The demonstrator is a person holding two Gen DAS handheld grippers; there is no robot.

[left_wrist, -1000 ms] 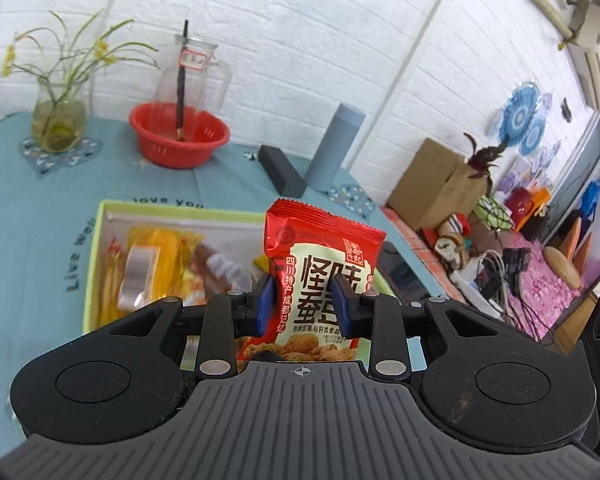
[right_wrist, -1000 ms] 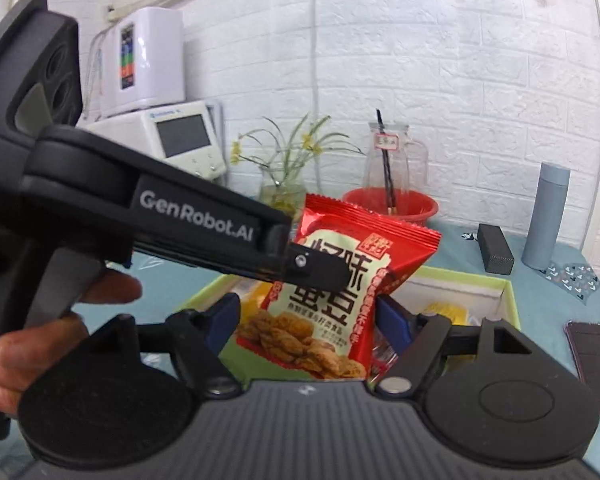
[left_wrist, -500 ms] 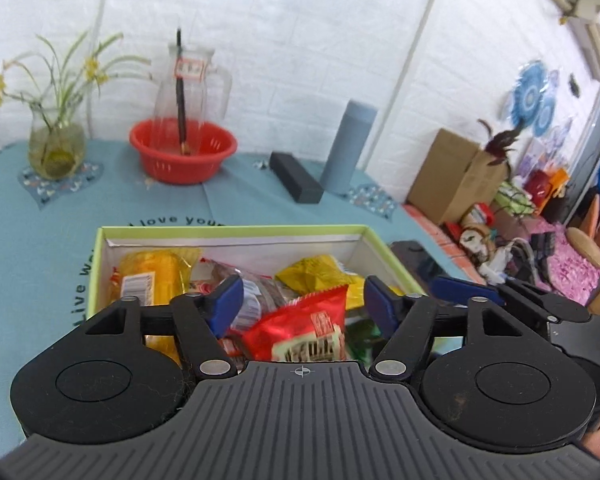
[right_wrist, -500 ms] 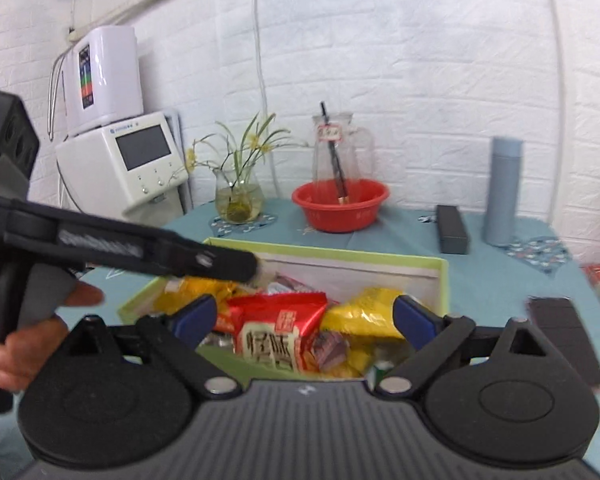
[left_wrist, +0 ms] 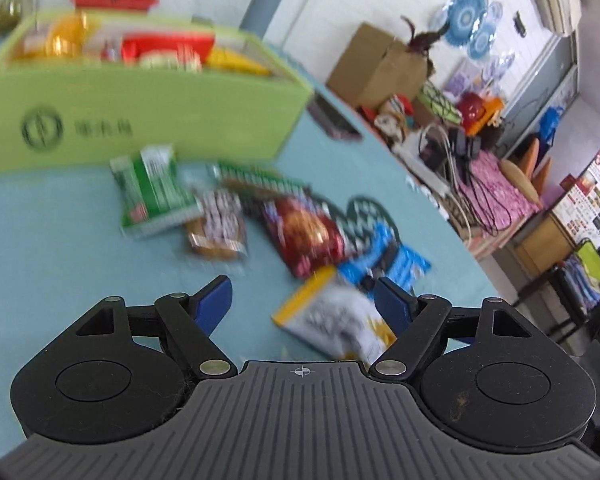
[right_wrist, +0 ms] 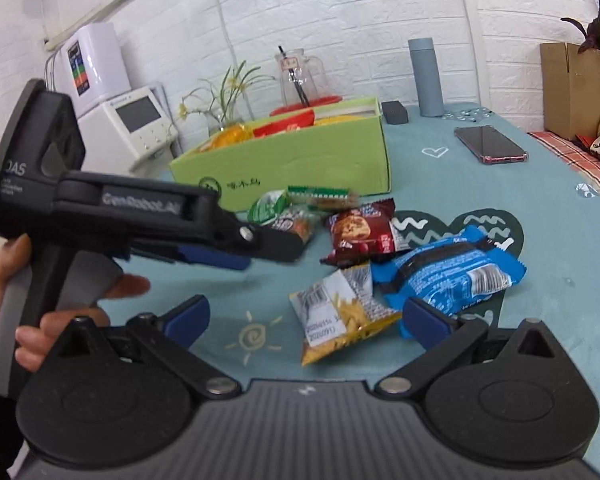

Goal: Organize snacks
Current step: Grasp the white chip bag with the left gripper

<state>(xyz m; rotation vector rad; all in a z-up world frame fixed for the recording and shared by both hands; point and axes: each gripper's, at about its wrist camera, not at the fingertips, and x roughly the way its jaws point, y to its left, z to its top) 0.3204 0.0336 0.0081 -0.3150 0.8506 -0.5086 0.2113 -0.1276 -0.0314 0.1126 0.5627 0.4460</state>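
Setting: a teal tablecloth (right_wrist: 480,184) under a white brick wall, with a phone (right_wrist: 490,145) and a grey flask (right_wrist: 425,77) at the far side.
Change: 1 second ago the left gripper (left_wrist: 302,300) pinched a red snack bag above the green box (right_wrist: 300,160); half a second ago that bag lay in the box with the jaws spread. Now both cameras have dropped low and face the loose packets in front of the box.
Meaning: 1 snack looks stowed, and the next pick seems to be starting.
Remaining snacks: yellow-and-white packet (right_wrist: 342,312) nearest, blue packet (right_wrist: 448,272) just beside it, brown cookie packet (right_wrist: 360,230) behind, green packets (left_wrist: 152,192) close to the box wall.
Left gripper: jaws wide apart, empty, touching nothing; the yellow-and-white packet sits low between its tips.
Right gripper (right_wrist: 306,318): jaws wide apart, empty, hovering just short of that same packet.
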